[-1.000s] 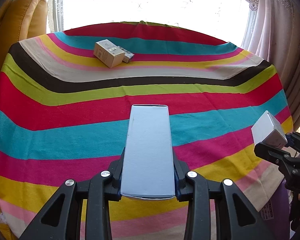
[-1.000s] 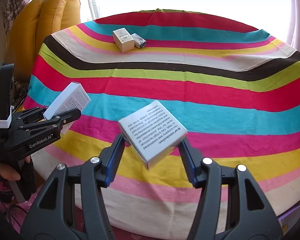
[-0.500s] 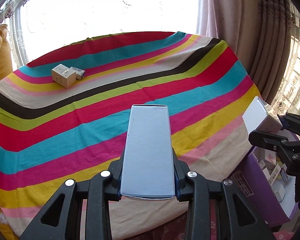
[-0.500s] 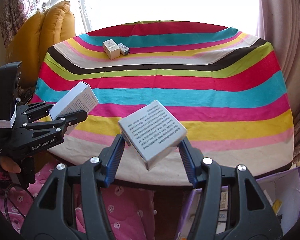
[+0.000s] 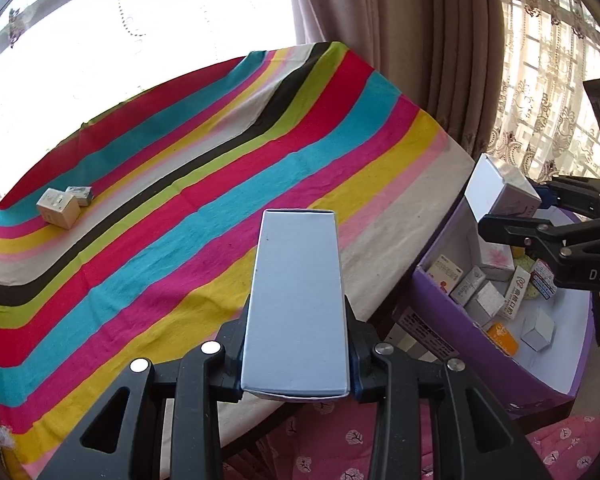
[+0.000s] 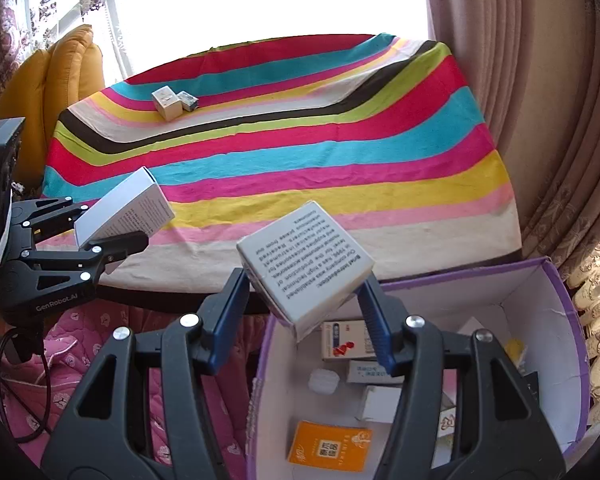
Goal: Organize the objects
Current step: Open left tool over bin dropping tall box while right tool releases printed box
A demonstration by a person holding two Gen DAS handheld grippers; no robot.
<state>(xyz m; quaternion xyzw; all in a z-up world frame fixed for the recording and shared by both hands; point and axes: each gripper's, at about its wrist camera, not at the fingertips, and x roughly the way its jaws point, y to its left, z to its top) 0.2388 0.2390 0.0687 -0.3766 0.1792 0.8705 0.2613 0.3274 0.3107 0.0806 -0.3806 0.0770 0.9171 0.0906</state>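
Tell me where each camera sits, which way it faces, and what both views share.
Left wrist: on the left gripper, looking down across the striped table toward the purple bin; its own fingers clamp a pale box.
Right wrist: on the right gripper, looking down over the bin at the table; its fingers clamp a printed box.
Shared: table, bin, two small boxes, and each other's gripper.

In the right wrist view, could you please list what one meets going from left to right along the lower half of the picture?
Left gripper holding a white box → printed white box in the right gripper → purple storage box with small packages inside.
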